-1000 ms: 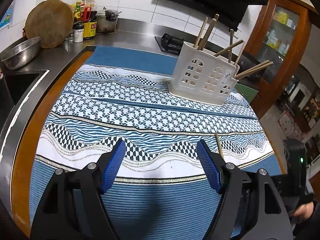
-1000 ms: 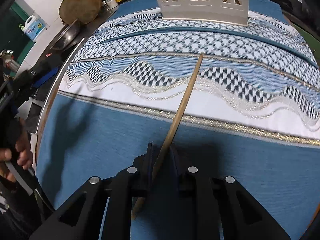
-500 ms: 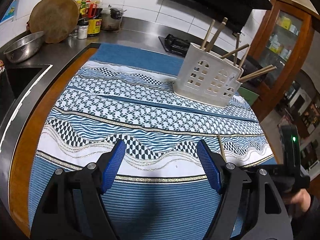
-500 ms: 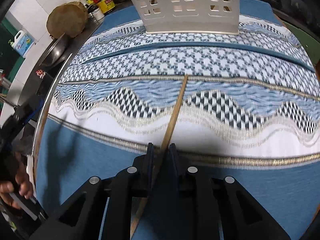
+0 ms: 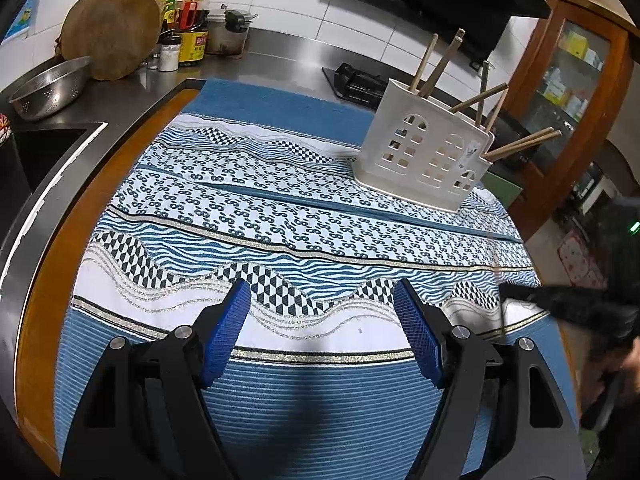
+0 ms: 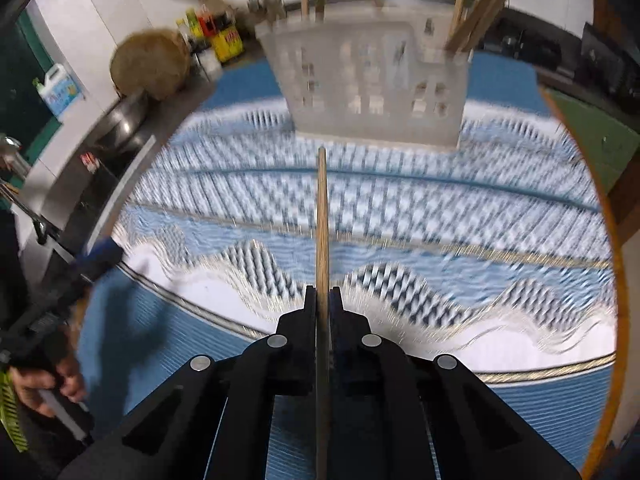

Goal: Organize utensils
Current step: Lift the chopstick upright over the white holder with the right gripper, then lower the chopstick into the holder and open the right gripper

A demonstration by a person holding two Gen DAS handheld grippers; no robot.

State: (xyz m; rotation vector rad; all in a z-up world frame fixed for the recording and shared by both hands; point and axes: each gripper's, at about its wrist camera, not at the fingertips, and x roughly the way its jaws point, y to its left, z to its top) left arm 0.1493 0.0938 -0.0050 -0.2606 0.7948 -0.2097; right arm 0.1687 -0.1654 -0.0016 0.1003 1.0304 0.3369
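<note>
The right gripper (image 6: 323, 292) has its black fingers (image 6: 308, 304) clamped hard on a single wooden chopstick (image 6: 322, 216), the jaws pressed right against the wood on both sides. The stick runs straight out ahead of the fingertips, its far tip ending just short of the white utensil holder (image 6: 372, 92), which stands beyond it on the patterned blue and white cloth (image 6: 500, 216). The stick's near end passes back between the fingers and under the body of the tool. Several other chopsticks (image 6: 460, 8) already lean out of the holder's top. The right wrist view is blurred, so the holder's compartments are hard to tell apart.

The left gripper (image 5: 322, 328) hangs over the near blue band of the cloth with its blue pads (image 5: 226, 332) spread wide and nothing between them. The holder sits well ahead of those fingers and off to their right, with sticks fanning out of it. At the right edge of that view the other tool shows dark and smeared, beside the left gripper's right finger
</note>
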